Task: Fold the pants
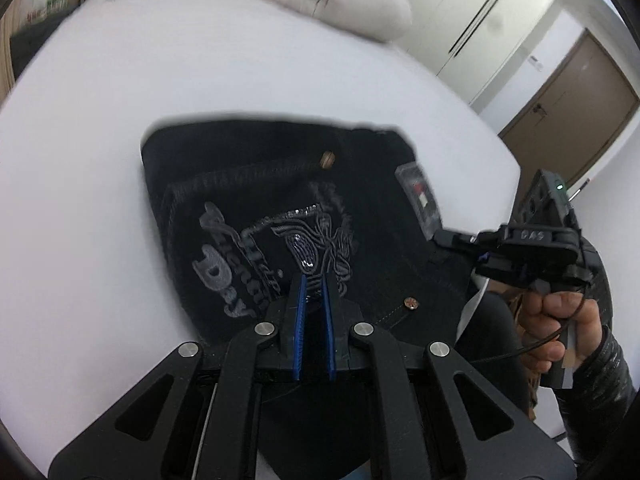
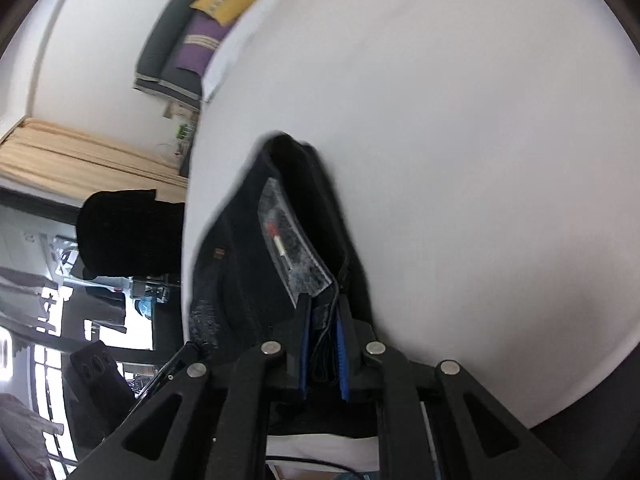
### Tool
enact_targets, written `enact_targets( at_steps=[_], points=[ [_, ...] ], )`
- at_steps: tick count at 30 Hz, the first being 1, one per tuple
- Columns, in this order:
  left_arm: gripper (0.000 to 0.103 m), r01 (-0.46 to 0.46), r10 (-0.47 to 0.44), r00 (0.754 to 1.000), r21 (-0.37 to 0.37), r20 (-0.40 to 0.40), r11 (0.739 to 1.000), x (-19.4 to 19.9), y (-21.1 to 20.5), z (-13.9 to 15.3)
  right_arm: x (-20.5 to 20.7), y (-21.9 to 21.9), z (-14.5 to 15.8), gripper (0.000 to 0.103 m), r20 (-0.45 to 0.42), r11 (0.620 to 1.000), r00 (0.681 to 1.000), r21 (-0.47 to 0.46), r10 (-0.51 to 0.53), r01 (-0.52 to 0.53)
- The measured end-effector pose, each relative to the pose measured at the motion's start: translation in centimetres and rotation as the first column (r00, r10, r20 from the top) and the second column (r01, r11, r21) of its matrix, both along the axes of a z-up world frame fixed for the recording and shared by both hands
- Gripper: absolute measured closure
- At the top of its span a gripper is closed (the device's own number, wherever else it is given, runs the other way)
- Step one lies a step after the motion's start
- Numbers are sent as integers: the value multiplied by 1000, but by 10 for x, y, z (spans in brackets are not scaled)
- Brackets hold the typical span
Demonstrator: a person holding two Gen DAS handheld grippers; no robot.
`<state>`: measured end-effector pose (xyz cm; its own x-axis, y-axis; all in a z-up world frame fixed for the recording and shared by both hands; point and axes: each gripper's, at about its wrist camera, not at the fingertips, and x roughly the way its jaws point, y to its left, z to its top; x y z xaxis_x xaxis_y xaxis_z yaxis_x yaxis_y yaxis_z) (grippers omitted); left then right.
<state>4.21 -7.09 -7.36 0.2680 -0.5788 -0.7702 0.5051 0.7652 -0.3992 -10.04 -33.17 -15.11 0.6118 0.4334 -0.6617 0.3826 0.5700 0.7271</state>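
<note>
Item: black pants (image 1: 280, 208), folded, centre frame on my white bed (image 1: 100, 160). Left tool (image 1: 313, 280) nearly closed, pinching pants fabric. Right tool (image 2: 324, 300) clamped on the pants' edge.

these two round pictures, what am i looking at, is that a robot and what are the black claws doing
No robot: a person holds a two-finger gripper in each hand, and each carries a fisheye camera looking along its fingers, hence the round pictures. One view is from the left gripper, the other from the right gripper. Black pants with grey embroidery and a clear tag lie folded on a white bed, a pale pillow beyond. Both grippers are shut on the pants' fabric. The person's right hand shows in the left view.
</note>
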Motion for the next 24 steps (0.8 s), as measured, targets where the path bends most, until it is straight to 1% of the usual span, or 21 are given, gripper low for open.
enact_targets(
  at_steps=[3,6,7,8,9,10,12,13,14,15,16,17,18,19,21,22,23,24],
  points=[
    [95,-4,4,1000,-12,1,1000,1,6,2,3,0,0,89,3,1000,1000,-1,16,-16],
    [95,-13,14,999,-30,44,999,1,10,13,-1,-7,-3,85,9,999,1000,29,22,-22],
    [95,-11,13,999,-32,47,999,1,10,14,-3,-9,-1,80,13,999,1000,31,22,-22],
    [95,-8,9,999,-25,44,1000,2,9,14,-7,-10,4,72,21,1000,1000,22,18,-19],
    [95,-3,3,999,-12,36,1000,3,7,10,-10,-11,10,67,26,1000,1000,5,12,-12],
    [95,1,-1,1000,0,21,1000,3,6,4,-14,-14,20,57,28,999,1000,-39,-8,10],
    [95,9,-9,1000,7,18,1000,-1,0,-6,-17,-20,38,56,56,996,998,-79,-25,29],
    [95,14,-14,1000,14,25,1000,-2,-1,-9,-14,-20,48,56,85,997,996,-72,-19,25],
    [95,18,-19,1000,24,25,1000,-3,-3,-12,-10,-19,55,59,106,998,994,-67,-5,12],
    [95,21,-22,999,34,23,999,-3,-5,-14,-1,-12,61,63,131,998,991,-59,37,-29],
    [95,22,-23,999,39,25,999,-3,-7,-15,8,-6,64,71,144,997,987,-50,70,-63],
    [95,24,-25,999,44,26,999,-4,-8,-17,19,3,64,73,156,993,981,-40,112,-107],
    [95,27,-28,999,46,24,999,-4,-9,-18,29,11,61,73,160,989,975,-32,151,-148],
    [95,25,-26,1000,39,17,999,-4,-8,-19,38,19,53,75,154,983,971,-24,181,-180],
    [95,13,-13,1000,11,4,1000,0,-5,-17,49,27,24,76,73,982,979,-9,189,-189],
    [95,5,-5,1000,4,13,1000,3,-3,-12,52,27,9,79,24,984,983,-9,179,-179],
    [95,-6,6,999,3,35,1000,8,-2,-7,52,24,-4,103,-12,987,987,-9,162,-162],
    [95,-20,20,998,6,55,1000,17,0,-2,49,19,-13,103,-2,989,990,21,143,-143]
  ],
)
